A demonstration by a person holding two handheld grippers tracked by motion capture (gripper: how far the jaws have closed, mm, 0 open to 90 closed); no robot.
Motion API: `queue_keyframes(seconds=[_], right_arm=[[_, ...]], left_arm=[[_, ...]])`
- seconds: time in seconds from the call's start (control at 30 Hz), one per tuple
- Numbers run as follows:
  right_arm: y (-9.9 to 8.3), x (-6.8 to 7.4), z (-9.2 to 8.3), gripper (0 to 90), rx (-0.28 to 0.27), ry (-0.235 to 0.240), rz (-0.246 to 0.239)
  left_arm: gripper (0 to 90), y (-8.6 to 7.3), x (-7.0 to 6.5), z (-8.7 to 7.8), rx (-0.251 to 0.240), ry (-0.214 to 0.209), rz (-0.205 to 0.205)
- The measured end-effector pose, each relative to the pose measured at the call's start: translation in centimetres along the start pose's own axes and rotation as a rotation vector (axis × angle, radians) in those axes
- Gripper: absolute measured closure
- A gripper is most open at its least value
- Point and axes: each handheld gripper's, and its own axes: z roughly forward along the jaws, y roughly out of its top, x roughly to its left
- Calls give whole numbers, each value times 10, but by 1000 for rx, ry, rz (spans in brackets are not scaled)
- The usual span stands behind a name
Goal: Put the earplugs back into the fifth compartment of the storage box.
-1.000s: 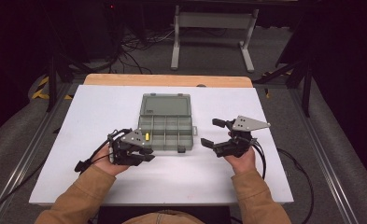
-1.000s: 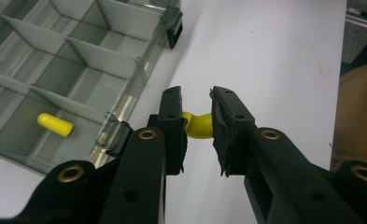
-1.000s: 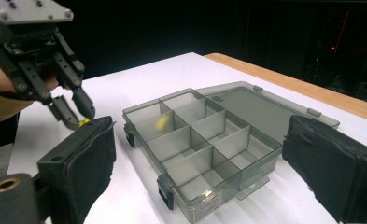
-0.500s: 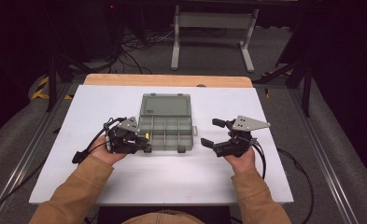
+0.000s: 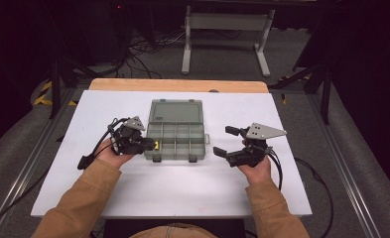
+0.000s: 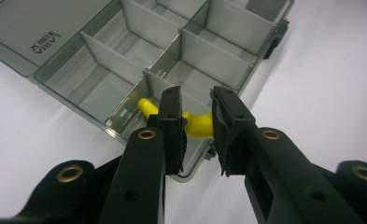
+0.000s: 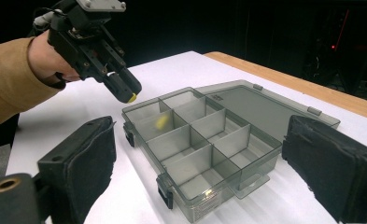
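A grey see-through organiser box (image 5: 200,147) lies in the middle of the white table with its lid (image 5: 175,111) folded open toward the far side. My left gripper (image 5: 153,145) hangs over the box's near-left corner, shut on a small curved yellow piece (image 6: 198,127). In the right gripper view the yellow piece (image 7: 132,98) shows at the tip of the left gripper (image 7: 125,91), just above a corner compartment. A yellow smear (image 7: 161,122) shows in that compartment; I cannot tell if it is a reflection. My right gripper (image 5: 221,140) rests to the right of the box, open and holding nothing.
The box (image 7: 209,154) has several divided compartments with thin upright walls (image 6: 111,51). Latches (image 5: 206,139) stick out on its right side. Cables trail from both grippers over the table (image 5: 182,193). A wooden strip (image 5: 177,85) edges the far side.
My left gripper has moved away from the person along the box's left edge, with the yellow piece still in it. The right gripper has stayed still.
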Motion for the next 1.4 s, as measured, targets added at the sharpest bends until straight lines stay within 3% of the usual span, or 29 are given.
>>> queue_keyframes(seconds=[0.43, 0.7, 1.4], right_arm=[[0, 0, 0, 98, 1, -2, -4], [0, 0, 0, 98, 5, -1, -3], [-1, 0, 0, 100, 8, 2, -1]], left_arm=[[737, 0, 14, 15, 15, 39, -68], [733, -1, 19, 19, 26, 52, -84], [712, -4, 15, 30, 60, 49, -57]])
